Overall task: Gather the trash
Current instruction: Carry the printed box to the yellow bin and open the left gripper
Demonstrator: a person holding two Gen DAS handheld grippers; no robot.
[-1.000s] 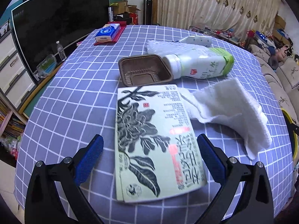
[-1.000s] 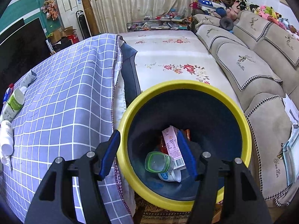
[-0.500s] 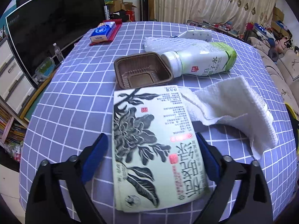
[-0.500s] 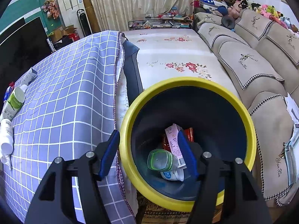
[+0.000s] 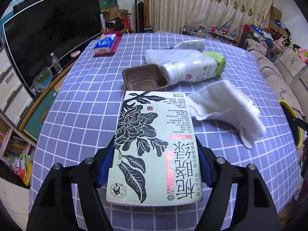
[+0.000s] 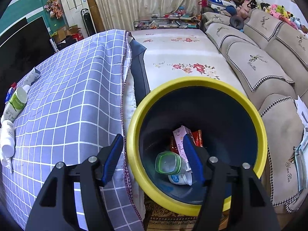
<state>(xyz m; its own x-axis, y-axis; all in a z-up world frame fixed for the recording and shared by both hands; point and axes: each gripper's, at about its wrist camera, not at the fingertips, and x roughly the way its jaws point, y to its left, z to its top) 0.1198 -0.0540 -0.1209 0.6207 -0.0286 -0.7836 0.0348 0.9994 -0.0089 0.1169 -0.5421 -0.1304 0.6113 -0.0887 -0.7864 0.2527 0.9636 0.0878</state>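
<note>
A pale green tea carton (image 5: pixel 150 119) with a black flower print sits between the blue pads of my left gripper (image 5: pixel 155 150). The jaws are closing and both pads press its sides; its near end is raised off the checked table (image 5: pixel 82 100). Beyond it lie a brown plastic tray (image 5: pixel 145 78), a white bottle (image 5: pixel 194 71) on its side and a white cloth (image 5: pixel 227 107). My right gripper (image 6: pixel 152 140) hangs open over the near rim of the yellow-rimmed bin (image 6: pixel 192 81), holding nothing. A clear cup (image 6: pixel 169 162), a pink carton (image 6: pixel 182 140) and a red wrapper (image 6: pixel 197 137) lie inside the bin.
A white mesh sheet (image 5: pixel 163 54) and a blue tissue pack (image 5: pixel 105 44) lie at the table's far side. A TV stands to the left. The bin stands on the floor between the table edge and a beige sofa (image 6: pixel 269 67).
The left jaws have narrowed from wide apart onto the carton's sides, and the carton's near end has come up. The right gripper and bin look the same.
</note>
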